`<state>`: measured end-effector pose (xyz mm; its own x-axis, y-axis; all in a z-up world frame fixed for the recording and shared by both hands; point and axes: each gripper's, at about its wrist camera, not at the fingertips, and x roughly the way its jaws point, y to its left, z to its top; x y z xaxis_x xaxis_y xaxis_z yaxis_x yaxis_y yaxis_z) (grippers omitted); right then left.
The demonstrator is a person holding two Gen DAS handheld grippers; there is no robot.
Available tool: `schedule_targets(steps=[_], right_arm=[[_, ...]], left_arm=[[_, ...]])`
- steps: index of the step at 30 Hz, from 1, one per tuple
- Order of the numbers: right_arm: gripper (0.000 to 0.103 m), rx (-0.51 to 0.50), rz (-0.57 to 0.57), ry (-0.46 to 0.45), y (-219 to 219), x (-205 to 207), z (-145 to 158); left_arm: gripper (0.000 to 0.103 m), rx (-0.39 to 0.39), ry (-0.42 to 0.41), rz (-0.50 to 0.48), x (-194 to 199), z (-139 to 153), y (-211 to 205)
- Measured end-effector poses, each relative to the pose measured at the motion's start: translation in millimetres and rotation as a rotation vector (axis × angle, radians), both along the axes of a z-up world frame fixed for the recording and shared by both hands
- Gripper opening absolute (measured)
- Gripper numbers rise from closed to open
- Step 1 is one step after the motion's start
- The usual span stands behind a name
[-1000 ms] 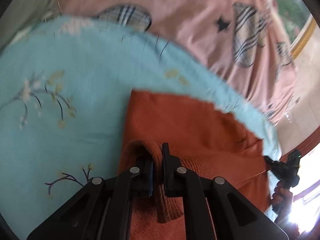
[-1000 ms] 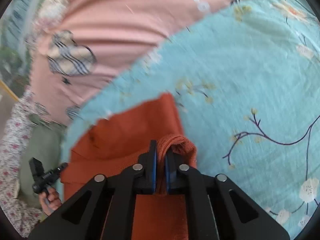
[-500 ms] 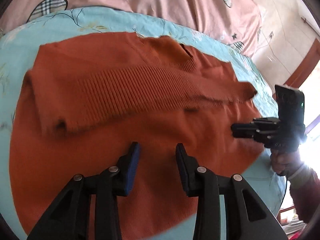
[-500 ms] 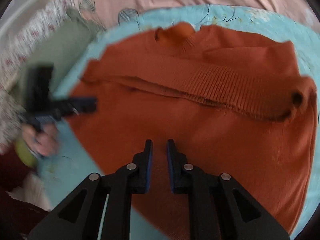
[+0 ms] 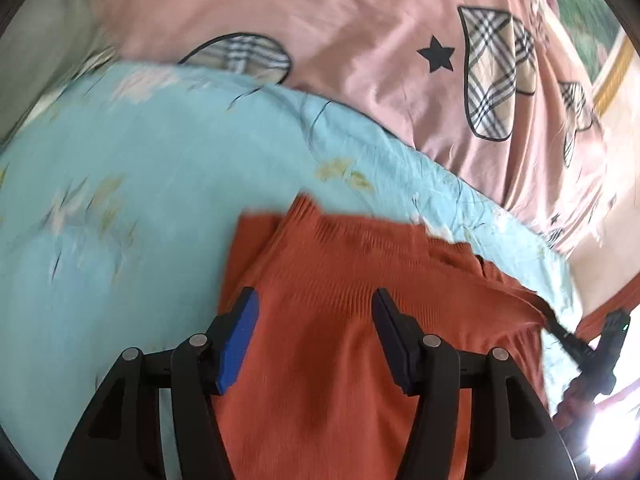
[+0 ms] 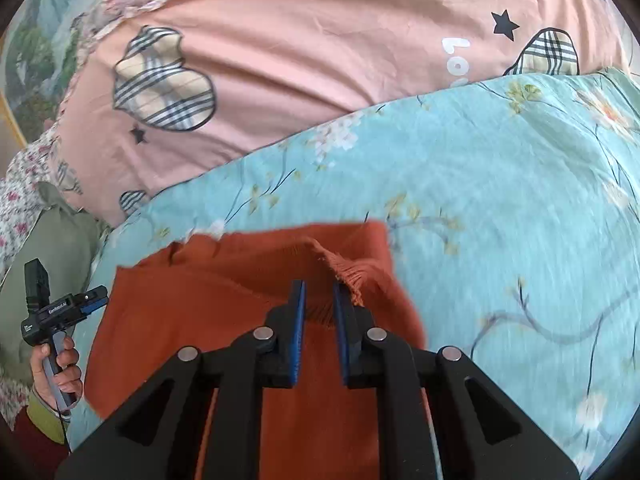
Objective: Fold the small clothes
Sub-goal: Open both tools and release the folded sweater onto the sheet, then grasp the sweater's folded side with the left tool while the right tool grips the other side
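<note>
The left gripper was spread wide and held nothing; it hung over the left side of the orange sweater, so it could likely grab that edge for a fold. The right gripper had only a small gap between its fingers, with nothing pinched, just by a frayed ribbed edge on the right side. The sweater lay flat near the person on a blue quilt, a good soft place to fold. A pink sheet lay farther back.
</note>
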<state>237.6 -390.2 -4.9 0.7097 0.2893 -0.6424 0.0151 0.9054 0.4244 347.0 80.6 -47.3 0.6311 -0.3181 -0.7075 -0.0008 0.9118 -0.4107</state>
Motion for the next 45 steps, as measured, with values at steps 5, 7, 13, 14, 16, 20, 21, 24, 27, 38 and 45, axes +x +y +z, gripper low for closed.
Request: schedule_targets(steps=[5, 7, 13, 14, 16, 20, 21, 24, 27, 38, 45], right_arm=[[0.016, 0.039, 0.026, -0.003, 18.4, -39.5, -11.0], [0.016, 0.044, 0.020, -0.018, 25.6, -52.2, -11.4], [0.017, 0.122, -0.029, -0.026, 21.0, -86.5, -14.7], [0.017, 0.131, -0.031, -0.021, 21.6, -88.9, -16.0], [0.017, 0.163, -0.034, -0.011, 24.6, -98.7, -22.0], [0.023, 0.208, -0.038, 0.007, 32.5, -112.6, -31.9], [0.024, 0.225, -0.037, 0.012, 35.2, -116.5, -34.8], [0.026, 0.234, -0.015, 0.034, 45.6, -122.5, -40.9], [0.030, 0.233, 0.005, 0.056, 53.4, -125.4, -45.0], [0.041, 0.249, 0.020, 0.067, 48.4, -120.3, -44.8], [0.041, 0.302, 0.028, 0.062, 25.0, -97.6, -30.8]], left_arm=[[0.059, -0.105, -0.001, -0.005, -81.5, -8.0, 0.5], [0.059, -0.120, 0.001, -0.013, -113.2, -9.8, -2.4], [0.061, -0.168, 0.044, -0.010, -180.5, -20.0, -6.9], [0.062, -0.178, 0.054, -0.001, -186.7, -24.6, -8.2], [0.068, -0.191, 0.080, 0.019, -194.1, -34.2, -8.5], [0.077, -0.242, 0.107, 0.055, -198.4, -49.6, -9.2], [0.082, -0.245, 0.095, 0.065, -196.7, -49.9, -11.4], [0.085, -0.239, 0.069, 0.098, -186.5, -50.7, -14.6], [0.085, -0.234, 0.043, 0.140, -170.8, -51.7, -13.2], [0.017, -0.148, -0.052, 0.209, -134.1, -29.2, -14.0], [0.010, -0.010, -0.214, -0.041, -141.1, 29.7, -98.3]])
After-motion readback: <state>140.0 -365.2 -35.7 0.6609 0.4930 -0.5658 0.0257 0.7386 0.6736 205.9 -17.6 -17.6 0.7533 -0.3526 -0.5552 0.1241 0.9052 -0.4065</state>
